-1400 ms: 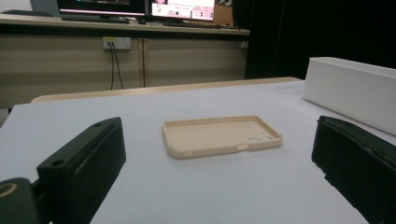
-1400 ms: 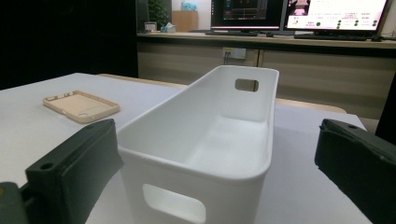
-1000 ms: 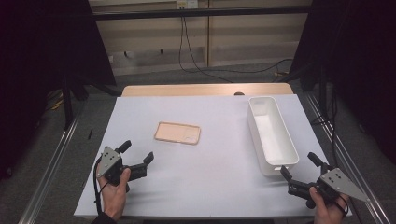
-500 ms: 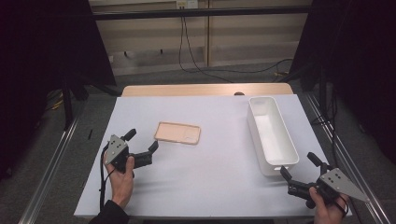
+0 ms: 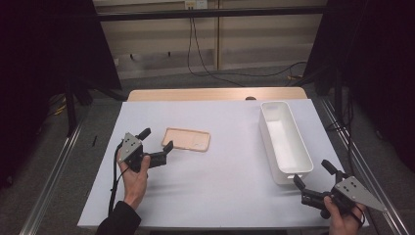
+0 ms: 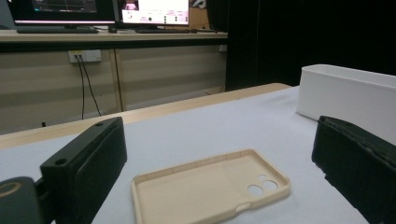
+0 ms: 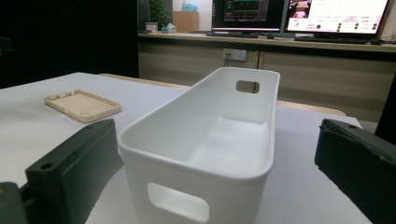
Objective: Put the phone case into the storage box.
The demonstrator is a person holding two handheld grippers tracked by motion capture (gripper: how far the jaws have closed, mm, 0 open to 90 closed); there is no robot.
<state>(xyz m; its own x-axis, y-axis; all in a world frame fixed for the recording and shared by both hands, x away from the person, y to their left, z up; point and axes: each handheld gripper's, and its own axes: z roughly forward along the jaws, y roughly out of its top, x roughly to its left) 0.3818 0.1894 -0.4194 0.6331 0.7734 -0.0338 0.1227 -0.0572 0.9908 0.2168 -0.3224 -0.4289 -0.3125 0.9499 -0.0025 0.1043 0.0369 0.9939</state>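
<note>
One container stands on the worktop (image 5: 220, 181): a long white bin (image 5: 285, 140) at the right side, its length running away from the person. Its interior is seen in the high view and in the right gripper view, and nothing lies in it. A rectangular handle slot shows in each end wall in the right gripper view.

The beige phone case (image 5: 186, 139) lies flat on the worktop left of centre, well apart from the bin. It rests open side up, raised rim upward, with the camera cutouts toward its right end as seen in the left gripper view. Nothing sits in it.

The left gripper (image 5: 155, 144) is held in the person's left hand (image 5: 133, 174), just beside the left end of the case. Its fingers (image 6: 88, 163) stand wide apart and hold nothing. In the left gripper view the case lies between and ahead of them; contact cannot be told, though in the high view one fingertip sits close to the case's left edge.

The right gripper (image 5: 313, 177) is held at the near right corner of the worktop, just before the near end of the bin. Its fingers (image 7: 74, 163) are likewise wide apart and empty, and the bin's near end wall appears between them without visible contact
</note>
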